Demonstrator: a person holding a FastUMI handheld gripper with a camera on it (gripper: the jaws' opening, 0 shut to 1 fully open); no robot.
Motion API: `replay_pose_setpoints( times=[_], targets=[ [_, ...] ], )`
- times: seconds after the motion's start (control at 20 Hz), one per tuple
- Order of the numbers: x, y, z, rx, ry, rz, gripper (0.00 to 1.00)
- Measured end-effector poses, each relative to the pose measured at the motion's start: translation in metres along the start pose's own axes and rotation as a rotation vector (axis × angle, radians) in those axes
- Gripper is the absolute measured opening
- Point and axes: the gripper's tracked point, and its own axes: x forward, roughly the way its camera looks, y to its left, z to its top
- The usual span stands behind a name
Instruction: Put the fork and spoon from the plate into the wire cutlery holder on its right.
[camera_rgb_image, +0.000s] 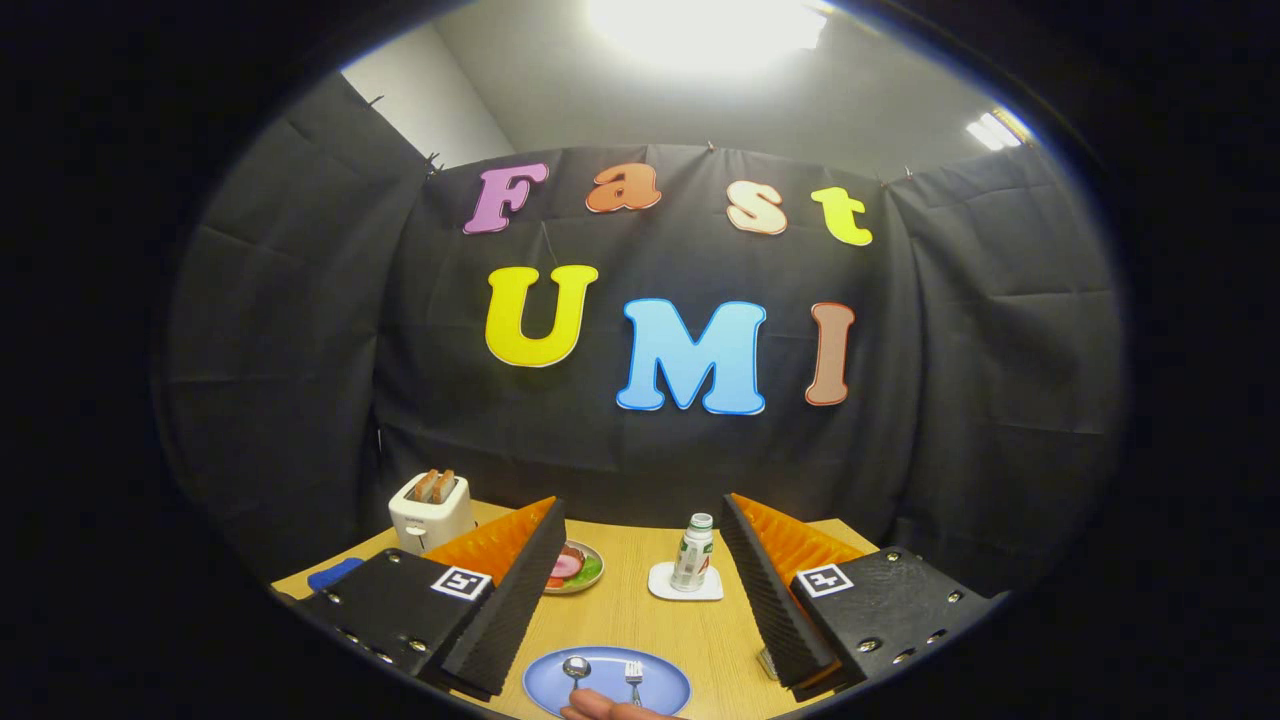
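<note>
while hand-held gripper (637, 600) gapes empty | spoon (575, 669), fork (633, 678) on plate (665, 690) | perhaps fingertip (600, 708) touching

Your gripper (640, 600) hangs level with its fingers (510, 610) spread wide apart, gripping nothing; your fingertip (600, 708) shows low between them.

Pale wood-grain desk (630, 610). Plain light-blue plate (655, 680), with silver spoon (575, 668) and silver fork (633, 677) on it. White toaster (430, 512) with brown toast in the slots. Small plate (590, 580) carrying pink, red and green food. White coaster (665, 585) under a white bottle (692, 553) with green label and pale cap. Dark blue thing (333, 573) beside the toaster. Black-and-white square markers on the claw (640, 600), fingers spread wide.
</note>
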Motion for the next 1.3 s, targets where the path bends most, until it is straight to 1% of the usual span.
replay_pose_setpoints(
  times=[0.3,0.5,0.65,0.75,0.95,1.3],
  targets=[
    [0.003,0.002,-0.025,-0.028,0.069,0.018,0.95],
    [0.008,0.002,-0.052,-0.082,0.112,0.028,0.95],
    [0.01,-0.005,-0.103,-0.143,0.213,0.032,0.95],
    [0.006,-0.002,-0.132,-0.153,0.294,0.072,0.95],
    [0.002,-0.005,-0.169,-0.137,0.401,0.078,0.95],
    [-0.008,-0.001,-0.226,-0.165,0.561,0.115,0.95]
  ],
)
